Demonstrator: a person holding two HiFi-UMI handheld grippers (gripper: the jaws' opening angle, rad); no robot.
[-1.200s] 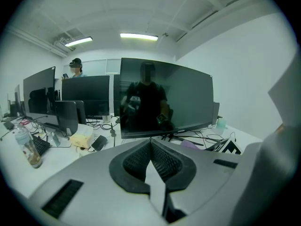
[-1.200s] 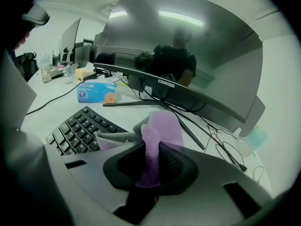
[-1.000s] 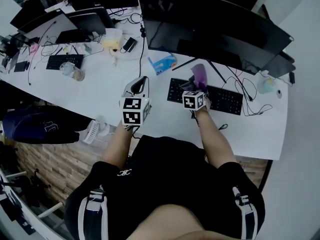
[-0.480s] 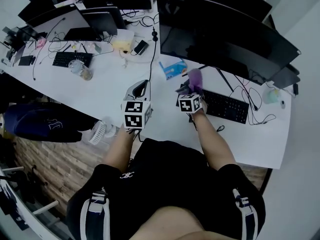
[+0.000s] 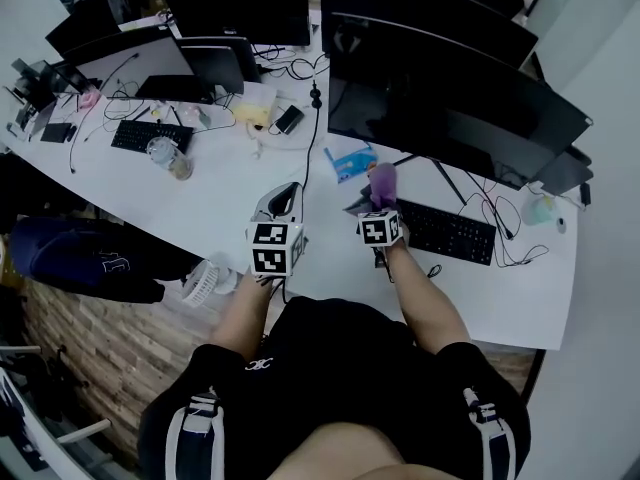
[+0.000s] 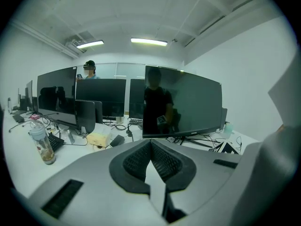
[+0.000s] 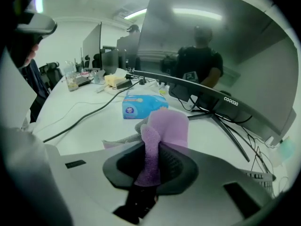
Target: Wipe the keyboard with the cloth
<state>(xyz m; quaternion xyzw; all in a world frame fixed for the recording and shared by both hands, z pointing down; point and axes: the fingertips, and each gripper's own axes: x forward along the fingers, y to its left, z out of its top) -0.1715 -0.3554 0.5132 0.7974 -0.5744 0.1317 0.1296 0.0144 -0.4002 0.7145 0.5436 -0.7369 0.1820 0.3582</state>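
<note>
Keyboard [image 5: 452,231] stroke has run out at its left end, and the purple cloth [image 7: 162,128] is off the keys.

A second ago the right gripper [image 7: 151,161] sat over the left half of the keys. Now it has drifted past that end, jaws clenched on the cloth, which stands up loose in the air toward the tissue pack [image 7: 138,105] and the big monitor [image 5: 450,108]. The keyboard lies on the white desk [image 5: 230,183] below the monitor, just right of the gripper. To me that reads as one pass finished, with the cloth needing to come down again for the keys further right. The left gripper [image 6: 150,149] hangs well apart to the left, jaws pressed together on nothing.
</note>
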